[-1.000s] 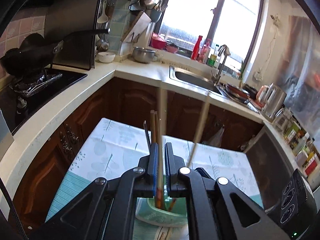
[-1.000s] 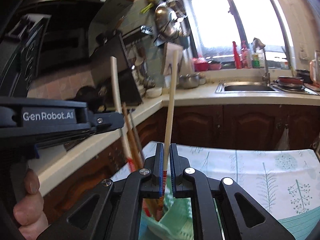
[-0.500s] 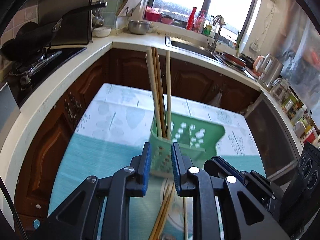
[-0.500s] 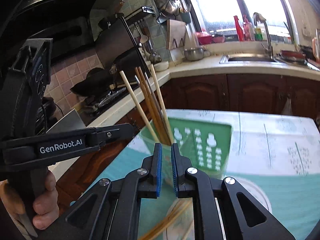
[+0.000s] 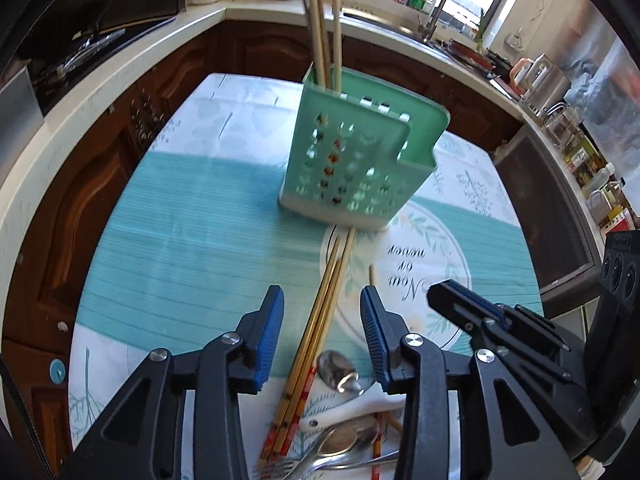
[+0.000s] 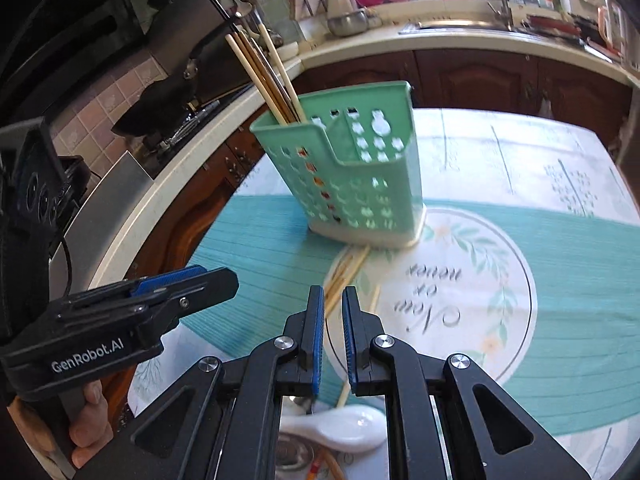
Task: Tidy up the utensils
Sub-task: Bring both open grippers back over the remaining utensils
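Centrally on the table [image 5: 168, 264] stands a mint-green perforated utensil holder [image 5: 356, 160], with pale wooden chopsticks [image 5: 324, 20] upright in its left corner. Loose bamboo chopsticks [image 5: 316, 328] lie lengthwise, tips toward the holder. Left tool [image 5: 322, 320]: jaws opening, empty, above them. Right tool [image 6: 331, 320]: jaws narrow, gripping nothing.

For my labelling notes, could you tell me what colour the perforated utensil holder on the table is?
The utensil holder is mint green with a whitish base, clearest in the left wrist view.
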